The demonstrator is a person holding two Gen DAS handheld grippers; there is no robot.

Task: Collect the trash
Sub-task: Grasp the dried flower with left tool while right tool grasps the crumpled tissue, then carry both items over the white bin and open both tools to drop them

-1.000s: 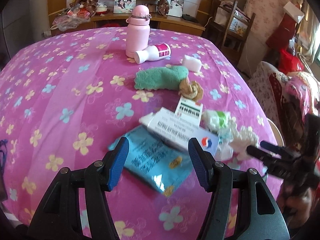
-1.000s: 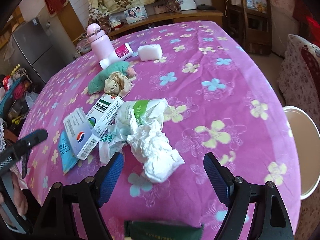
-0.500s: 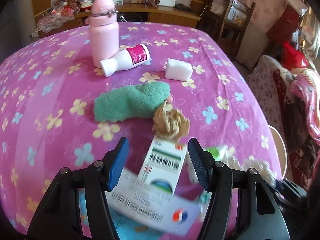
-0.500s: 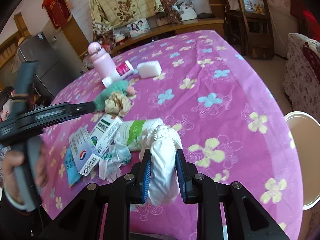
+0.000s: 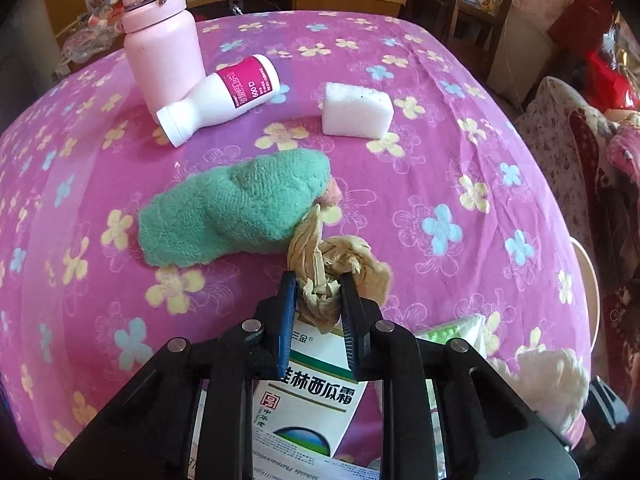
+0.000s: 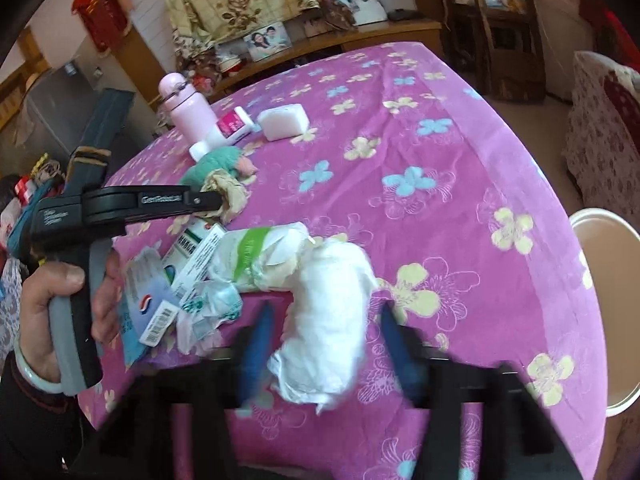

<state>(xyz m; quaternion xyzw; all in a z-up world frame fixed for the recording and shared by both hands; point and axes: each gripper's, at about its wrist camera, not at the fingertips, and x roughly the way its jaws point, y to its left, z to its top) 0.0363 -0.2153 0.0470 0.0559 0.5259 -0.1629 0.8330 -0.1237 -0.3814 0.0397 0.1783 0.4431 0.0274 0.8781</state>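
- Brown crumpled paper [image 5: 320,288] sits pinched between the blue pads of the left gripper [image 5: 318,292], jaws drawn in close on it; the rest of the wad bulges out past the fingertips, over the purple flowered tablecloth [image 5: 420,184].
- Seen from the right wrist camera, the same wad [image 6: 230,196] is at the tip of the left gripper [image 6: 218,202], whose grey handle a hand [image 6: 60,300] grips at the table's left edge.
- White crumpled tissue [image 6: 328,320] lies between the fingers of the right gripper [image 6: 324,344]. The jaws stand apart with a gap on either side of the tissue, and they are blurred, so whether a pad touches it cannot be told.
- Just beyond the brown wad lies a green towel [image 5: 240,212], touching it or nearly so.
- Under the left gripper lies a white and green medicine box [image 5: 312,396] with printed characters; beside it in the right view are a box with a barcode [image 6: 156,312], a torn green-and-white wrapper [image 6: 256,252] and a clear plastic scrap [image 6: 208,304], all bunched together by the tissue.
- Farther back stand a pink bottle [image 5: 162,36] upright, a white bottle with a magenta label [image 5: 224,96] lying on its side against it, and a white sponge block [image 5: 356,110] well apart to the right.
- Off the table's right edge is a round white bin [image 6: 600,280].
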